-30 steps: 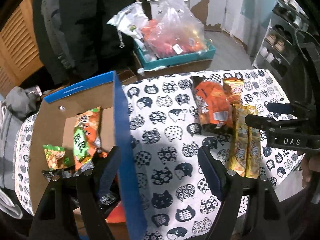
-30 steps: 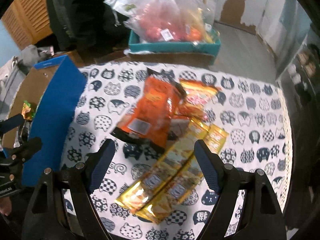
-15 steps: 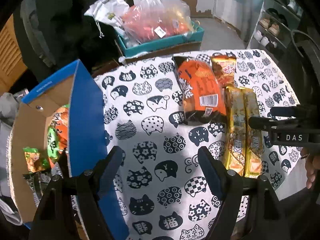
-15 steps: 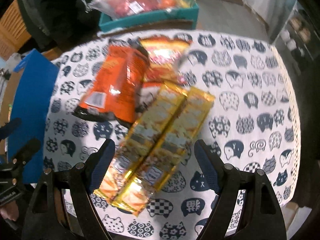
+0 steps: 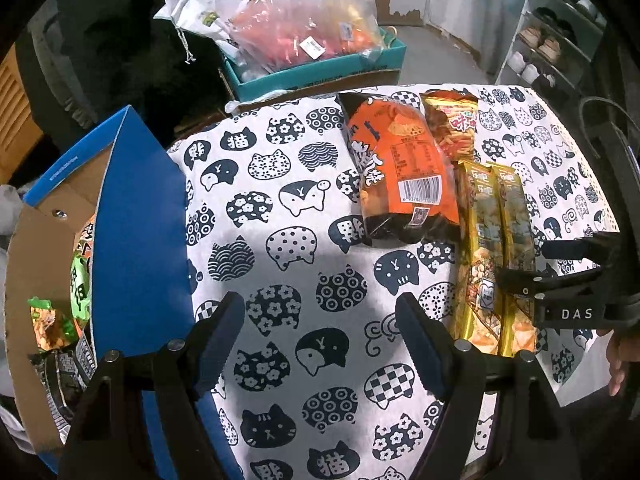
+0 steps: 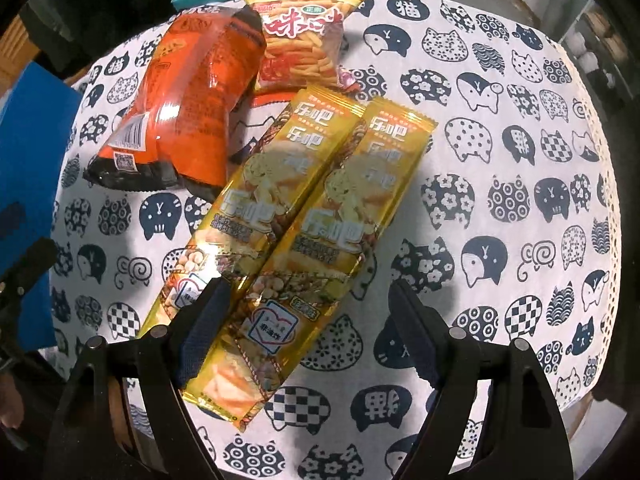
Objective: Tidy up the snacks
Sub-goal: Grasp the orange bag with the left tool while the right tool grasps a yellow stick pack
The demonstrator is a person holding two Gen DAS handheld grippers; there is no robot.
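**Both grippers open above the cat-print table**

The table is covered with a white cloth printed with dark cat heads. Its left-hand stretch, between the blue box and the snacks, is bare cloth, and so is the broad strip along its right edge in the right wrist view.

The box (blue outside, brown card inside) stands against the table's left edge with its tall wall upright; green and orange packets lie in it.

Beyond the far edge sits a teal tray holding a clear plastic bag.

The orange bag lies near the far edge, barcode end towards the camera. Just right of it, touching, is a small red-and-yellow packet, partly under the gold packs.

Two long gold packs lie side by side, touching, running slantwise from the table's middle to its near edge.

The right gripper hangs over the near ends of the gold packs, fingers wide apart; its left finger covers the seam between them, and whether it touches I cannot tell.

The left gripper is over bare cloth, fingers apart, nothing between them.
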